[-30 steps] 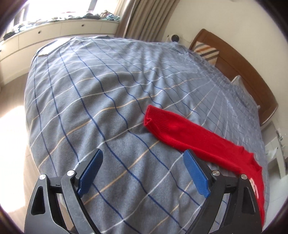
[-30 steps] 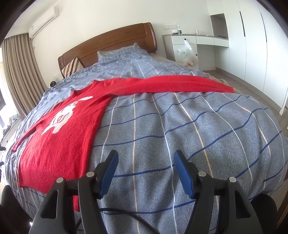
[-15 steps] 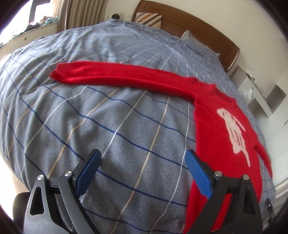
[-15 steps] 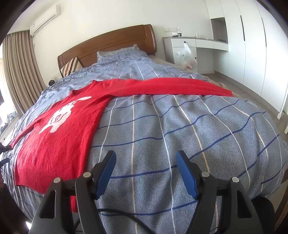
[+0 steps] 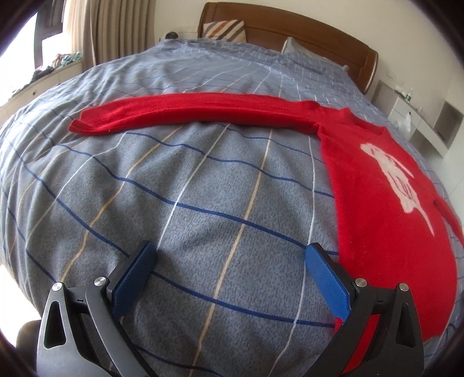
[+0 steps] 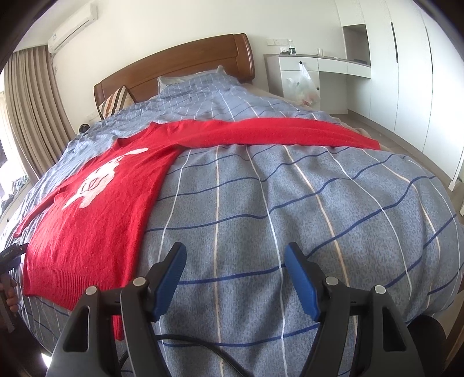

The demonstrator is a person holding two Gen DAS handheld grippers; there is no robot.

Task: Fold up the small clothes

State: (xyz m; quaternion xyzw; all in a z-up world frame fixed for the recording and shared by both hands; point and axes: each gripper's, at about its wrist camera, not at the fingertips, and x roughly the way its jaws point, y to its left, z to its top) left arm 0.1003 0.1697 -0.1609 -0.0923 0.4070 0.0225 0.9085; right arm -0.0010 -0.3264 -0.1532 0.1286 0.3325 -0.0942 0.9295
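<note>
- Behind your work a wooden headboard (image 6: 179, 68) is standing against a pale wall; a striped pillow (image 5: 224, 29) is leaning on it; beige curtains (image 6: 26, 116) are hanging at the window side; white wardrobes (image 6: 406, 66) and a desk with a plastic bag (image 6: 304, 84) are filling the other side.
- You are working over a bed covered by a grey-blue checked duvet (image 5: 188, 188); dark blue, white and tan lines are crossing it.
- Your red sweater (image 6: 95, 208) is lying flat, front up, on the duvet; both sleeves are stretching straight out to the sides, one (image 5: 179, 111) showing in the left wrist view, the other (image 6: 275, 130) in the right.
- A white figure motif (image 5: 394, 179) is showing on the chest; no lettering or brand is reading clearly on it, nor on the wall air conditioner (image 6: 72, 27).
- Your left gripper (image 5: 229, 272) is opening its jaws wide; nothing is sitting between the blue pads, only bare duvet; the sweater's hem is lying just beside its right finger.
- Your right gripper (image 6: 235, 275) is hovering with jaws partly apart, gripping nothing; the sweater's lower corner is lying just to its left.
</note>
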